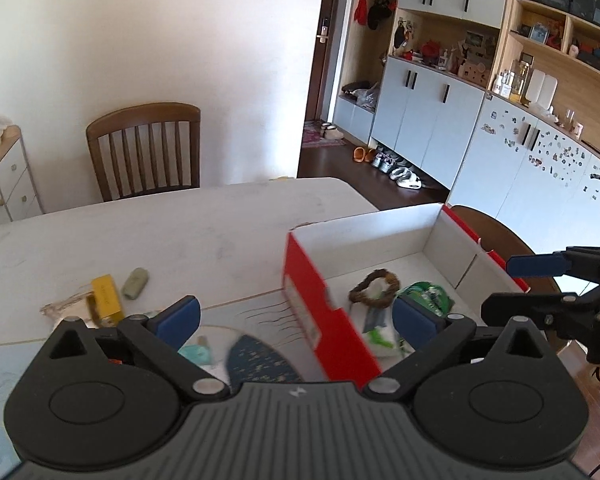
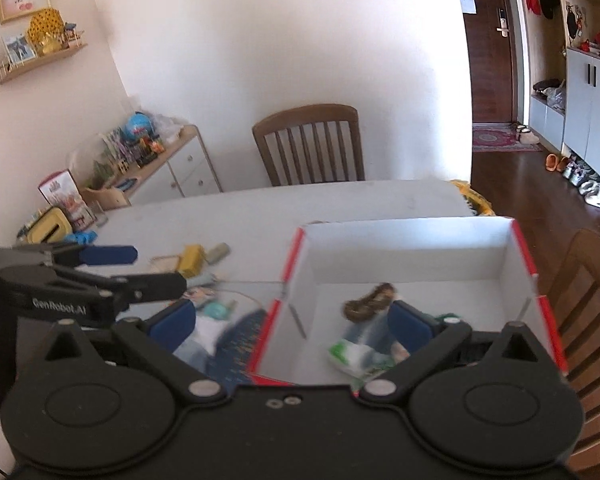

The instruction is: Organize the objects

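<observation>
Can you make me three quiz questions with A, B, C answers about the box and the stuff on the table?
1. Where is the brown ring?
A. inside the box
B. on the chair
C. on the floor

2. What colour is the outside of the box?
A. green
B. red
C. black

3. How are the fingers of the left gripper?
A. shut tight
B. clamped on the yellow packet
C. spread open, holding nothing

Answers:
1 A, the ring lies on the white box floor beside a green packet.
2 B, the outer walls show red, the inside white.
3 C, its blue pads stand wide apart with nothing between; the yellow packet lies on the table, untouched.
</observation>
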Motion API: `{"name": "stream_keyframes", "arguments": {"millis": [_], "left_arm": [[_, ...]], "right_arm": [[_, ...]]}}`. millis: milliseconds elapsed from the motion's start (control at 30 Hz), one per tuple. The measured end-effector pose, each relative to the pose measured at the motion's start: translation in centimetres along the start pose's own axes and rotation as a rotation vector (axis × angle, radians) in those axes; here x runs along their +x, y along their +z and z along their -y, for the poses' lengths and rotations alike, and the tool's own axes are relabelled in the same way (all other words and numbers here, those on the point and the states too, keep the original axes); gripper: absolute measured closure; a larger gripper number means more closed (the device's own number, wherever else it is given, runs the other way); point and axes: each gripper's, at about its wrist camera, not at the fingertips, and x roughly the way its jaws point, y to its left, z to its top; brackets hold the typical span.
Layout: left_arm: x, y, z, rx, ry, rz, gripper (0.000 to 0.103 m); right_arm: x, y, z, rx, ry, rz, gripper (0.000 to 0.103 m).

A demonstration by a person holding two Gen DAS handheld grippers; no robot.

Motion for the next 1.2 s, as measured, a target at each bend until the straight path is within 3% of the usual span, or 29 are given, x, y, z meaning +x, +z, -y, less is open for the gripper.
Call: {"name": "stream_keyframes", "arguments": {"millis": [200, 533, 900, 1200], "left_arm": [[-1.2, -0.7, -3.7, -0.006, -0.017, 0.005, 0.0], [-1.7, -1.3, -10.9, -0.066, -0.049, 0.02, 0.0], [0.9, -3.7, -15.4, -0.043, -0.007, -0.012, 0.0], [4.0, -6.1, -16.5, -0.021, 0.011, -0.033, 0.0]], "right_arm": [[1.6, 0.0, -4.1, -0.032, -0.018, 0.034, 0.001], [5.8, -0.4, -9.2, -0.089, -0.02, -0.003, 0.001], [11.0, -2.5, -12.5, -0.168, -0.007, -0.123, 0.003], [16.1, -4.5, -13.3, -0.225, -0.03, -0.228, 0.012]]}}
